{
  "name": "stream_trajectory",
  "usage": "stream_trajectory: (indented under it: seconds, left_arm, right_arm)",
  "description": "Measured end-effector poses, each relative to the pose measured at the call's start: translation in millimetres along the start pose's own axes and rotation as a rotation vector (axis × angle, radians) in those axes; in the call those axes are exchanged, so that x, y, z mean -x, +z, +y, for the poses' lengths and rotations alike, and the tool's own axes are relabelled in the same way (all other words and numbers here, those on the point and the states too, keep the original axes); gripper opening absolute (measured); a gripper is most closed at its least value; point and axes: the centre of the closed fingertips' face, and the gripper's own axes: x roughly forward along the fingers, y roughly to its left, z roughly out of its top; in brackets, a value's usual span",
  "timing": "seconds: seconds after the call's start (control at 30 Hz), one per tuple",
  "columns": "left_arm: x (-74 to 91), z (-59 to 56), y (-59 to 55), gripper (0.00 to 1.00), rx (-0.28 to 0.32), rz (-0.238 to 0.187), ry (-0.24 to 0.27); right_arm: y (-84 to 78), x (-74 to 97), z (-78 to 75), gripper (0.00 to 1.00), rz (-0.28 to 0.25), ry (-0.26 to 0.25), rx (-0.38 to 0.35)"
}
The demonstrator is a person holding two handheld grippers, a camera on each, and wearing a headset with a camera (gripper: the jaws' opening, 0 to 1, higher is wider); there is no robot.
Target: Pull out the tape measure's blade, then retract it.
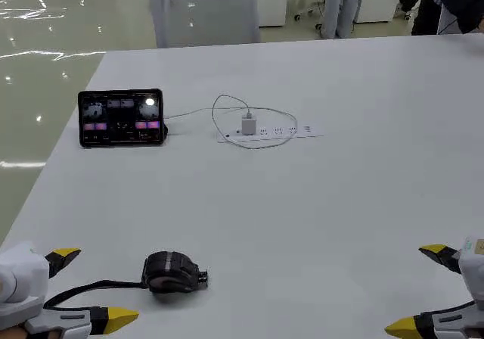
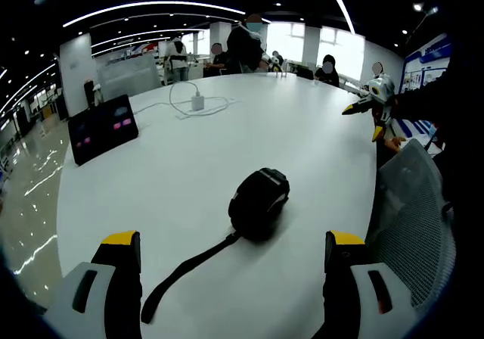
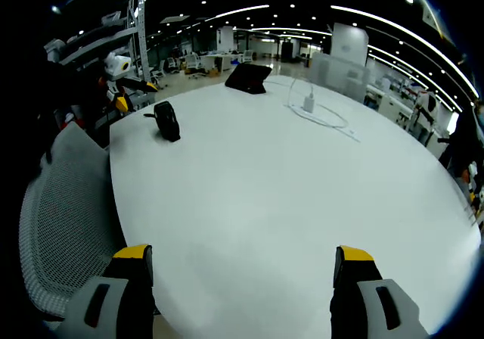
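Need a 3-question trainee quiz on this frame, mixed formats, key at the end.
1. True or false: the left gripper is gripping the tape measure.
2. The tape measure lies nearest to: A) the left gripper, B) the right gripper, C) the tablet.
3. Fill in: both grippers stand ____.
Key: 1 false; 2 A; 3 open.

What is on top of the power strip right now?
A white charger stands on the power strip; its cable loops around it and runs to the tablet. The socket beneath the charger is covered, so its plug cannot be seen.
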Motion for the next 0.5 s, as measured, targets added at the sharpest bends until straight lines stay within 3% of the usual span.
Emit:
stream_trajectory:
  seconds: [0.33, 0.5]
  left_arm:
    - [-4.3, -3.1, -1.0, 0.99, -0.041, 0.036, -0.034]
    - [-6.6, 0.2, 4.6, 0.99, -0.064, 0.042, -0.040]
  right_arm:
    - [6.7, -9.1, 2.5, 0.99, 0.006, 0.015, 0.031]
    - [13.0, -14.6, 4.4, 0.99, 0.009, 0.022, 0.045]
